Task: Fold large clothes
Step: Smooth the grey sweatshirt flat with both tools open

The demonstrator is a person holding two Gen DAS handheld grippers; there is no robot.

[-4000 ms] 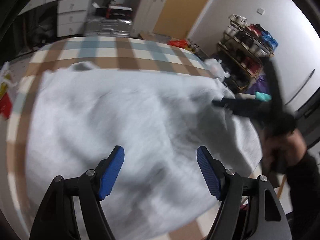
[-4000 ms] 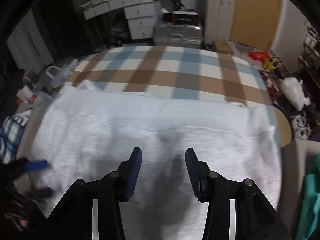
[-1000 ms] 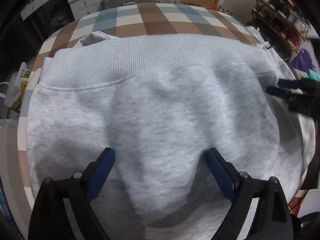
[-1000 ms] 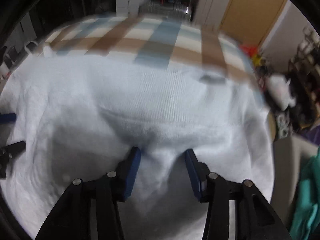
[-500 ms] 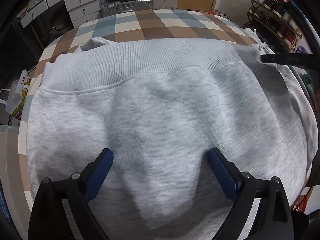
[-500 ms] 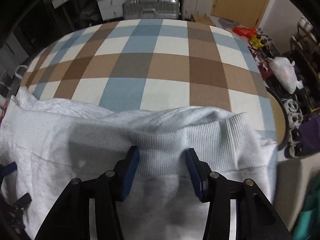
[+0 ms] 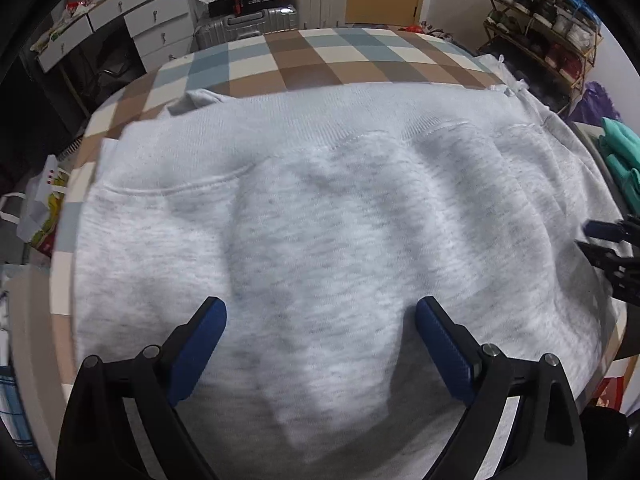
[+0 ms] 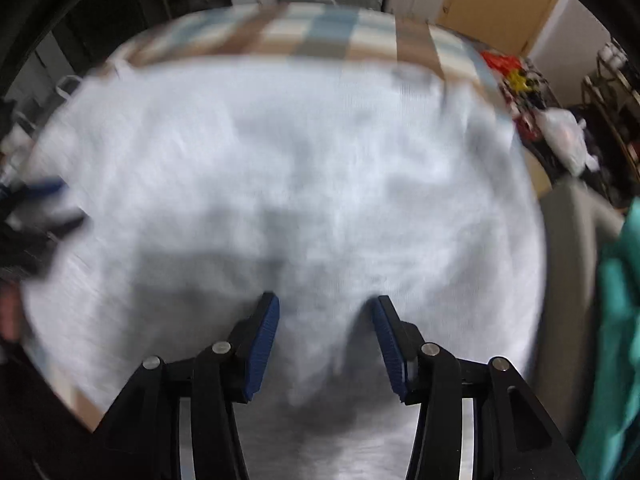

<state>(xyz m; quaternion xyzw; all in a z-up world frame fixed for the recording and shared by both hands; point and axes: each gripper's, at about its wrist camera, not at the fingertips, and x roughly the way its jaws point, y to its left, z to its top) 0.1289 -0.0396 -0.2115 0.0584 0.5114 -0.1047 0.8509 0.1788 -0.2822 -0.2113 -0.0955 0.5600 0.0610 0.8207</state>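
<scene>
A large light grey sweatshirt (image 7: 320, 208) lies spread over the checked bed (image 7: 304, 52), its ribbed hem band toward the far side. My left gripper (image 7: 320, 344) is open just above the near part of the cloth, fingers wide apart. The right gripper shows at the left view's right edge (image 7: 608, 240). In the blurred right wrist view the same sweatshirt (image 8: 300, 180) fills the frame and my right gripper (image 8: 326, 336) is open over its near part, holding nothing. The left gripper shows blurred at that view's left edge (image 8: 36, 208).
A white chest of drawers (image 7: 132, 24) and a silver suitcase (image 7: 248, 20) stand beyond the bed. A shoe rack (image 7: 548, 12) is at the far right. Teal clothing (image 8: 616, 320) lies to the right. A plastic bag (image 7: 44, 204) sits left of the bed.
My right gripper has pulled back from the ribbed hem toward the near side and moves fast. The hem lies folded further over the body. My left gripper has barely moved.
</scene>
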